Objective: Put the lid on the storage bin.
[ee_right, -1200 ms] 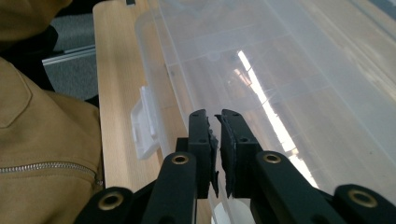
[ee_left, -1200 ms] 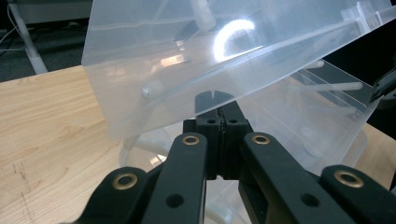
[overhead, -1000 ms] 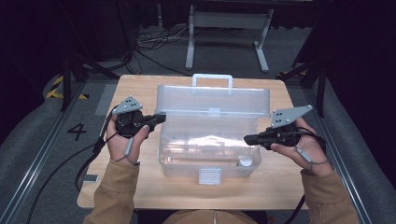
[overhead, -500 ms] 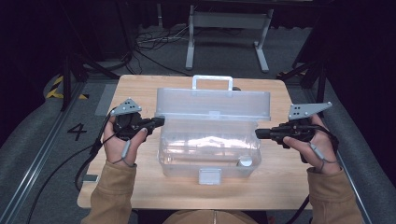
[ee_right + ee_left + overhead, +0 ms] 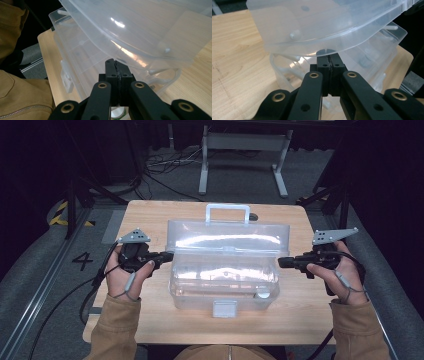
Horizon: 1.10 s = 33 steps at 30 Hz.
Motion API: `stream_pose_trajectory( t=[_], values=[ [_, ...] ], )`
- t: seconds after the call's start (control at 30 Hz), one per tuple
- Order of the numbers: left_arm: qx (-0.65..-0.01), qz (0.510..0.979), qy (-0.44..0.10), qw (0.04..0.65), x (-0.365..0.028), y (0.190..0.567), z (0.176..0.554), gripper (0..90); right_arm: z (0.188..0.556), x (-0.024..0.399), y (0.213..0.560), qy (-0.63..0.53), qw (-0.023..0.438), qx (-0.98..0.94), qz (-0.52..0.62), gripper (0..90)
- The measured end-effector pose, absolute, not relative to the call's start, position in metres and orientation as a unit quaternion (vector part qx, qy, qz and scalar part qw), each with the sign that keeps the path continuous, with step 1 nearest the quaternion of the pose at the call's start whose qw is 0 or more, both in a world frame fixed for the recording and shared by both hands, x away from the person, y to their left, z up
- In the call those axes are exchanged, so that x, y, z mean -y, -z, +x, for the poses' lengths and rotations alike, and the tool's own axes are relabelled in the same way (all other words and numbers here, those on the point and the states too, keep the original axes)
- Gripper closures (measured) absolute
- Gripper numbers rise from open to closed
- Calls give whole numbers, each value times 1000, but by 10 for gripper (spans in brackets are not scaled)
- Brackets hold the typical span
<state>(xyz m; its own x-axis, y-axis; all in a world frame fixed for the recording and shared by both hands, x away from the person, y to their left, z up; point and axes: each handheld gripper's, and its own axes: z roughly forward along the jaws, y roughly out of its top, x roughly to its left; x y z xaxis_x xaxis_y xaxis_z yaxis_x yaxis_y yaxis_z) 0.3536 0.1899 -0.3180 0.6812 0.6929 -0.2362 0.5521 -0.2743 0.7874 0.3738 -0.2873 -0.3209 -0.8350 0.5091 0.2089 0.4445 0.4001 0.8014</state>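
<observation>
The wooden table point(image 5: 150, 220) carries one big thing: a clear plastic box point(image 5: 222, 280) sitting at its middle, long side running left to right, with its lid point(image 5: 227, 237) raised and leaning toward the far edge, the carry handle point(image 5: 227, 210) on top and a latch tab point(image 5: 224, 308) on the near wall.

I judge the box light, stiff in the walls but springy in the lid, and slick under hard pads; thin plastic like this may crack if pinched hard. The lid's end edges look like the best places to push or take hold, one from each side.

My left gripper point(image 5: 167, 255) has its tips at the box's left end, jaws pressed together on nothing; in the left gripper view they sit just under the lid's curved rim point(image 5: 324, 48). My right gripper point(image 5: 282, 262), likewise closed and empty, points at the right end, just short of it.

Bare table lies on both sides and near me; the far edge, behind the lid, is close.
</observation>
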Motion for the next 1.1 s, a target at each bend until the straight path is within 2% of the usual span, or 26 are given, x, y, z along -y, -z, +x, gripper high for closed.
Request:
stream_pose_trajectory(
  t=[0.8,1.1],
  values=[
    [-384,842,-36,378,-196,319,349,864,372,282,328,-409,-1,-869,277,900],
    [-406,840,-33,360,-206,323,351,839,371,280,330,-390,-9,-879,273,900]
  ],
)
